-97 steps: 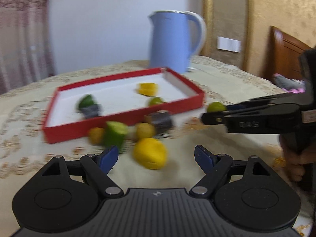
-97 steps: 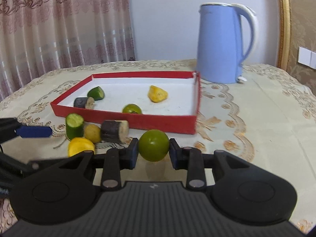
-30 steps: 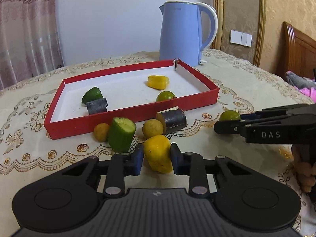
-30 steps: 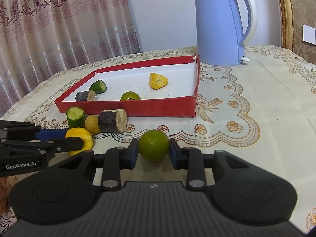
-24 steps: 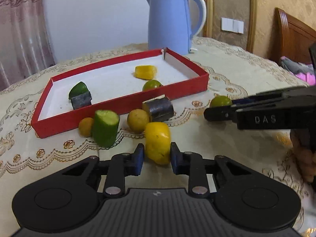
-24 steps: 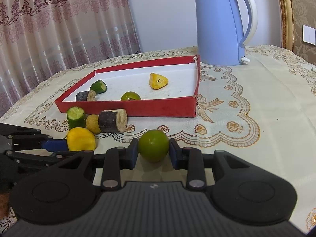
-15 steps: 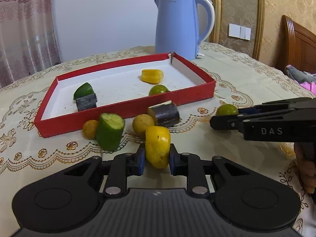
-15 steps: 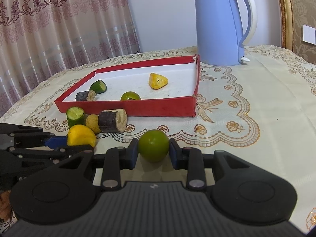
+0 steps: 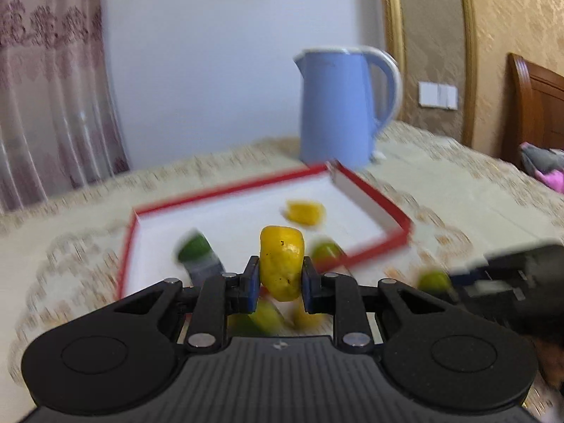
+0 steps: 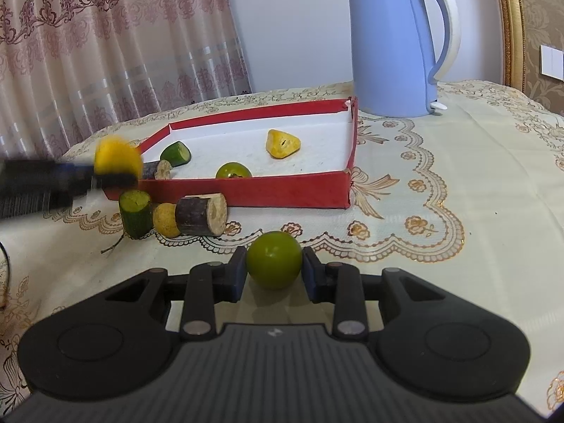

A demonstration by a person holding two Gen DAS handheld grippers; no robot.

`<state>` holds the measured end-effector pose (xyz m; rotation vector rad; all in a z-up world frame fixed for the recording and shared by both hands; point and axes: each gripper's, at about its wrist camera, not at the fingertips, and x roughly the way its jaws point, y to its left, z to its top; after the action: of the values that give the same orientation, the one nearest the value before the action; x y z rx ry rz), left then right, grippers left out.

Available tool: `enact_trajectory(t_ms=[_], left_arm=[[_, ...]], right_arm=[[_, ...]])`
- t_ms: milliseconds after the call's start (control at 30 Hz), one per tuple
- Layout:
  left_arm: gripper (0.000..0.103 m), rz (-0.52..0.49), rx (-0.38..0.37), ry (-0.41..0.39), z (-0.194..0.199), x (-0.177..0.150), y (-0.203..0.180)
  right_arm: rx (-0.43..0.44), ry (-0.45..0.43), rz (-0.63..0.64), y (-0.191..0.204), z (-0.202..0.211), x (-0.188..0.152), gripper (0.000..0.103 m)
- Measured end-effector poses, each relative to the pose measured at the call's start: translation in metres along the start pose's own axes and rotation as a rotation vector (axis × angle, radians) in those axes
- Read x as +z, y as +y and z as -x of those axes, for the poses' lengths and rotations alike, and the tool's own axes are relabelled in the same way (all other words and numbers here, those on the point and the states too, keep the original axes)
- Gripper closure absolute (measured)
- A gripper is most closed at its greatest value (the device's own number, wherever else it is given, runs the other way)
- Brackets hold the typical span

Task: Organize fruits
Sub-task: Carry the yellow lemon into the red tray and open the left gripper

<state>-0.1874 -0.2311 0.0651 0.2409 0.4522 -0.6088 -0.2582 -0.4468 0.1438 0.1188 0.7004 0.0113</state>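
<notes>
Fruits are mid-sort: the left gripper (image 9: pixel 278 283) is clamped on a yellow fruit (image 9: pixel 282 262) held above the surface before the red tray (image 10: pixel 282 190), presumably for dropping in, while the right gripper (image 10: pixel 274 276) pinches a green lime (image 10: pixel 274 259) low over the surface.

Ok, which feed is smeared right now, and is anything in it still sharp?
Left wrist view: red tray, kettle and tablecloth streaked by motion blur; only the left gripper and its yellow fruit stay crisp. Right wrist view: sharp, except that fruit at left.
</notes>
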Motion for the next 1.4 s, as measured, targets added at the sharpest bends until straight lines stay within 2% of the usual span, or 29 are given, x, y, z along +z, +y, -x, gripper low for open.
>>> enact_trajectory(t_ms=[133, 233, 367, 567, 767, 1133, 1400], left_arm=[[0.08, 0.037, 0.037, -0.027, -0.026, 0.029, 0.019], [0.08, 0.065, 0.049, -0.005, -0.056, 0.035, 0.027], [0.08, 0.1, 0.066, 0.03, -0.092, 0.029, 0.03], [0.08, 0.088, 0.071, 0.054, -0.115, 0.013, 0.025], [0.08, 0.125, 0.055, 0.048, -0.12, 0.01, 0.033], [0.081, 0.18, 0.002, 0.121, -0.133, 0.005, 0.049], [0.081, 0.184, -0.006, 0.128, -0.133, 0.004, 0.052]], right_arm=[[-0.002, 0.002, -0.001, 0.0, 0.0, 0.0, 0.072], [-0.003, 0.006, 0.0, 0.0, -0.001, 0.0, 0.072], [-0.002, 0.009, -0.001, 0.0, -0.002, 0.0, 0.072], [-0.002, 0.012, -0.001, -0.001, -0.003, 0.0, 0.072], [-0.002, 0.012, -0.002, -0.001, -0.003, 0.0, 0.072], [-0.011, 0.013, 0.009, 0.0, -0.003, 0.0, 0.072], [-0.024, 0.016, 0.026, 0.004, -0.003, 0.0, 0.072]])
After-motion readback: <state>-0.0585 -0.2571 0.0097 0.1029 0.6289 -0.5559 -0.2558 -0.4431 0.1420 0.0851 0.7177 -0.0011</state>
